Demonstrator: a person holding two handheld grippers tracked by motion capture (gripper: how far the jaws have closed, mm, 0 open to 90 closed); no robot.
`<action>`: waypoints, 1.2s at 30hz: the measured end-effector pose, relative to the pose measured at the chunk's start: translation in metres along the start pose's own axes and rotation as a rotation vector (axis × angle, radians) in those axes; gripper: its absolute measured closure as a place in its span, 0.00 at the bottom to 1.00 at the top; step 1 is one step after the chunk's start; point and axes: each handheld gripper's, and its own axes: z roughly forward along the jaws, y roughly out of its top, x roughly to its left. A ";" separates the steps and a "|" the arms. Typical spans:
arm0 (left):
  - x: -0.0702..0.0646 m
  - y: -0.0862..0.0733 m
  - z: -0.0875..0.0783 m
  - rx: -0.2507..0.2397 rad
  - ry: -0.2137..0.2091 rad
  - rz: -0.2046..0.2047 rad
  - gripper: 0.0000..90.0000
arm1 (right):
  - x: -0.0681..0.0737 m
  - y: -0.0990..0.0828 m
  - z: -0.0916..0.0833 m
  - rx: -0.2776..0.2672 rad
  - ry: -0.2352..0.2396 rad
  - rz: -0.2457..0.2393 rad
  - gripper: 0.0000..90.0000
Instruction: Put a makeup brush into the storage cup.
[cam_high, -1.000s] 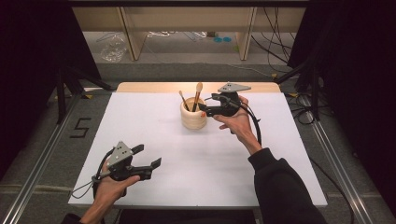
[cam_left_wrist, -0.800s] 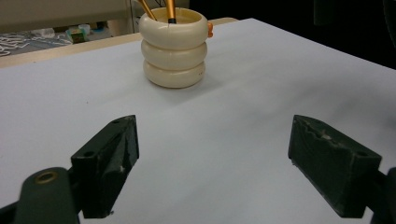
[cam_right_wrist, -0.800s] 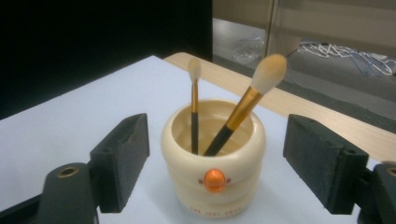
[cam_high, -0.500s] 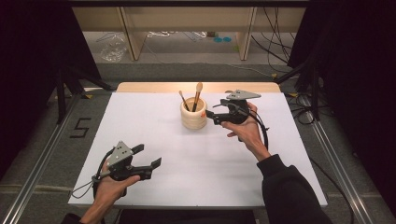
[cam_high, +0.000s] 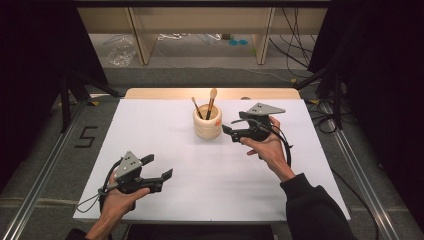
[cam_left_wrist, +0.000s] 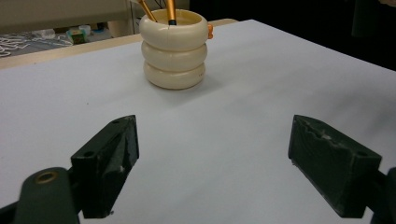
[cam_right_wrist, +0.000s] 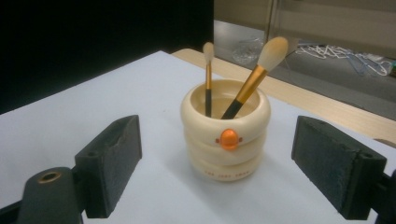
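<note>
Just ahead of the right gripper (cam_high: 231, 128), whose jaws have just been opening and grip nothing, stands a cream, smooth, three-ringed holder (cam_right_wrist: 226, 135) (two soft-tipped brushes (cam_right_wrist: 250, 77) inside).

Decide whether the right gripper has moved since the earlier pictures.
Yes. In the high view the right gripper has drawn back rightward from the brush holder, jaws just opening, nothing between them.

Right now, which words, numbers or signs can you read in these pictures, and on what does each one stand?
"5": dark numeral on the grey floor left of the table.
Small printed line on the cream brush holder, bottom ring: too blurred to read.
</note>
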 end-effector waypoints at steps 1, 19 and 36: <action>0.000 0.000 0.000 0.000 0.000 0.006 0.18 | 0.001 -0.001 -0.001 0.013 0.010 0.009 0.19; 0.001 0.001 -0.001 -0.005 -0.001 0.016 0.18 | 0.022 -0.020 -0.025 0.005 0.029 0.020 0.18; 0.001 0.001 -0.001 -0.006 0.001 0.016 0.18 | 0.034 -0.033 -0.038 0.001 0.050 0.024 0.18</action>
